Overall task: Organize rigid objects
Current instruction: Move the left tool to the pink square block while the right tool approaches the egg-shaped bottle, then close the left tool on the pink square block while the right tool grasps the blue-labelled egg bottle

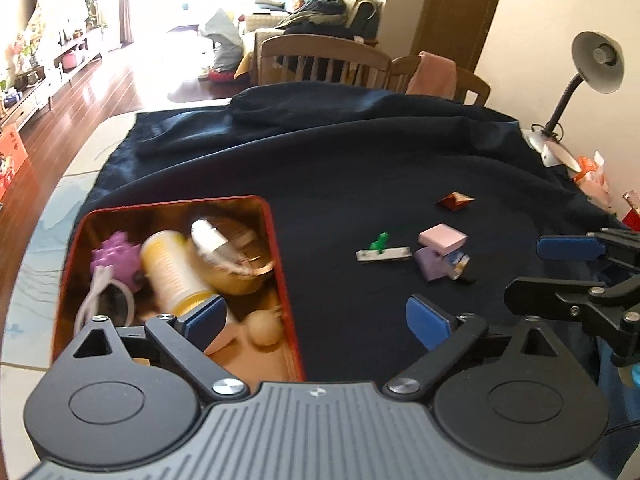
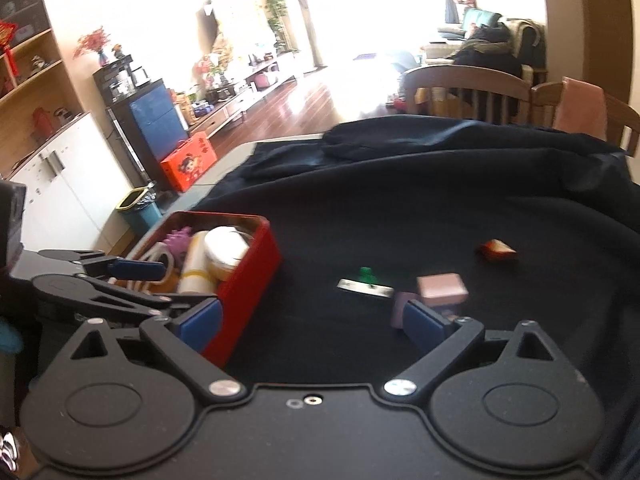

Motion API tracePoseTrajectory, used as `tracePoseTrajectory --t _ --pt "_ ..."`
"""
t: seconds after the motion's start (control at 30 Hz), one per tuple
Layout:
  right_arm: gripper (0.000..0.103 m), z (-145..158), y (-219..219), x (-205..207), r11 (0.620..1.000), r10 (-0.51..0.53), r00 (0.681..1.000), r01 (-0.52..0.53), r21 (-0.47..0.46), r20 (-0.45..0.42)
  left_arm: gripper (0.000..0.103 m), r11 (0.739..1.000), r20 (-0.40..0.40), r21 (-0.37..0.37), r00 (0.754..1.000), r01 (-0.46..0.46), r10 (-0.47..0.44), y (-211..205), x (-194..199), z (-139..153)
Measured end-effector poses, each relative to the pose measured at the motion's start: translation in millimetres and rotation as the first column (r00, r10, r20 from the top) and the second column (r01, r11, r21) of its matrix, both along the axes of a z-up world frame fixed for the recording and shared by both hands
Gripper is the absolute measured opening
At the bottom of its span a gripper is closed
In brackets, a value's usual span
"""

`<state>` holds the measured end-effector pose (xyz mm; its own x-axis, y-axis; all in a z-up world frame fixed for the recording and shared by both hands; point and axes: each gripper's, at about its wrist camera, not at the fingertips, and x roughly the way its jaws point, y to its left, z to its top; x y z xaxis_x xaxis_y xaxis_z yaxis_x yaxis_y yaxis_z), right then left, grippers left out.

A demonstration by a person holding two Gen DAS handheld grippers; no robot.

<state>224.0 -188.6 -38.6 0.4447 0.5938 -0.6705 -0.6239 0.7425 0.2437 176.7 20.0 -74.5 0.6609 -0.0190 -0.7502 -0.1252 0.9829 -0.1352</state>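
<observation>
Left wrist view: my left gripper [image 1: 316, 320] spread wide, holds nothing, over edge of red tin [image 1: 280, 248]. Tin holds yellow bottle [image 1: 172, 272], purple spiky ball [image 1: 116, 260]. Pink block [image 1: 442, 238], green peg [image 1: 380, 242], small red box [image 1: 454, 201] lie loose on dark cloth [image 1: 340, 168]. Right gripper [image 2: 312, 322] wide too, nothing in it.

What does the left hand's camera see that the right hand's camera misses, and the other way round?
Only the left wrist view shows the desk lamp at the table's far right, and it looks down into the red tin enough to show a small beige ball.

Only the right wrist view shows the orange box on the floor, the wall shelves and a teal bin.

Both show the tin, the yellow-and-white bottle inside it, the dark cloth, the pink block, the green-handled piece, and both open grippers.
</observation>
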Motion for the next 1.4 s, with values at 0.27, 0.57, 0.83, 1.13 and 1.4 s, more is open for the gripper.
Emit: tracePoseTrajectory --t 0.27,0.57,0.83,1.13,1.4 --pt "0.097 -11.2 -36.1 11.7 0.998 -0.037 0.999 0.038 -0.059 0.024 0.102 1.000 0.003 -0.015 1.000 0.002 -0.002 -31.6 28.8 -5.4" --pt "0.093 -26.9 -51.9 23.4 0.994 0.004 0.999 0.001 -0.109 0.041 0.102 0.999 -0.004 -0.047 1.000 -0.002 0.001 -54.3 65.5 -18.1" --pt "0.087 -44.1 -52.1 39.6 0.991 0.028 0.999 -0.025 -0.129 0.020 0.102 1.000 -0.031 -0.004 1.000 -0.002 0.002 -71.8 87.2 -33.9" --pt "0.076 -65.8 -40.7 58.8 0.983 0.066 0.997 -0.059 -0.172 0.036 0.102 1.000 -0.044 -0.030 0.999 0.003 -0.004 -86.4 113.8 -32.2" --pt "0.073 -81.0 -33.6 71.3 0.977 0.100 0.994 -0.090 -0.195 0.041 0.102 0.997 -0.127 -0.066 0.990 0.047 -0.055 -106.1 150.9 -45.8"
